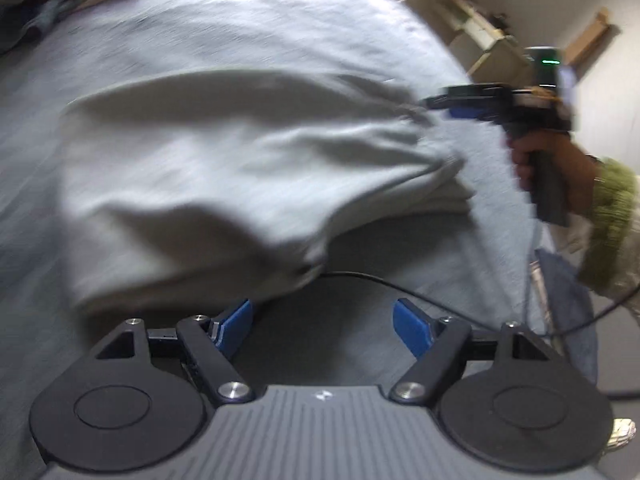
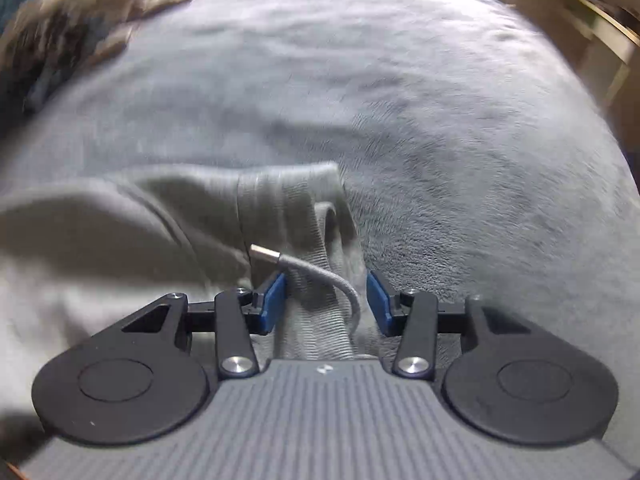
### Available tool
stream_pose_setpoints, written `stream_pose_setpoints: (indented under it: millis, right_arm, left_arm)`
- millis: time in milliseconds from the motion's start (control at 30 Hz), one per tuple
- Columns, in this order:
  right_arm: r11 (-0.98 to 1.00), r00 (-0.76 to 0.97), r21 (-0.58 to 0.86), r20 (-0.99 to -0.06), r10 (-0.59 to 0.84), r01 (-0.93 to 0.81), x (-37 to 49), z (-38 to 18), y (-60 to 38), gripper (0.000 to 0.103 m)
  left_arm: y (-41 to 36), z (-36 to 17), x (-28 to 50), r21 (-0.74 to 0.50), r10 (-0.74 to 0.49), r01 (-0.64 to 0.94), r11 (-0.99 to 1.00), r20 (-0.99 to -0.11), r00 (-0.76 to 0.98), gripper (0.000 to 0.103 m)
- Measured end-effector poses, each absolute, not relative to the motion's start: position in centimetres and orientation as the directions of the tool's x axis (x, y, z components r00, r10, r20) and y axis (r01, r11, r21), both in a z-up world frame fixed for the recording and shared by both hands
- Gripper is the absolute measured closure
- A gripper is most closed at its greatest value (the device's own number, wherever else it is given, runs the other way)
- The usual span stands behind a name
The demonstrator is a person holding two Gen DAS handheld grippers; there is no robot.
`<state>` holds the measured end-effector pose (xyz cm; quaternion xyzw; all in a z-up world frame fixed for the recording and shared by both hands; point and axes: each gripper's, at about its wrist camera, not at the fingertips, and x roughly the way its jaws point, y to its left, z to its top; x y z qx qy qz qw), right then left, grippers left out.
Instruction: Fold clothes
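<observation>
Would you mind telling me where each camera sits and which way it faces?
Left wrist: sits on the left tongs, angled down at the grey garment on the bed; open, empty pads show, plus the hand holding the right tongs.
Right wrist: sits on the right tongs, angled down at the garment's ribbed hem; pads open either side of it, cable across.
Shared: garment, bed, right tongs.
</observation>
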<state>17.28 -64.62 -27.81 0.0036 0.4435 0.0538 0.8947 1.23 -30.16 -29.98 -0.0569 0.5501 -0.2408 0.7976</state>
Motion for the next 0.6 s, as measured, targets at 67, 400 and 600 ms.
stream_pose_setpoints:
  millis: [67,400,600]
  right_arm:
    - [0.993,0.642,0.082,-0.758,0.119,-0.087,14.9,-26.1,-63.2,0.06]
    - [0.963,0.616,0.206,-0.74,0.269,-0.173,2.3,-22.3,-50.2,0.06]
    - [0.946,0.582,0.133,-0.76,0.289,-0.296,-2.7,-22.9,-41.8,0.07]
  left_arm:
    - [-26.3,-29.8,0.8,-0.33,-0.398,0.266,0.906,-0.878,0.265,0.025]
    - [-21.8,-29.1,4.3,-0.006,-0.252,0.47,0.883,-0.851,0.462,0.033]
    - [-27.0,-31.0,4.9,0.147,-0.366,0.746,0.649,-0.8,0.476,0.046]
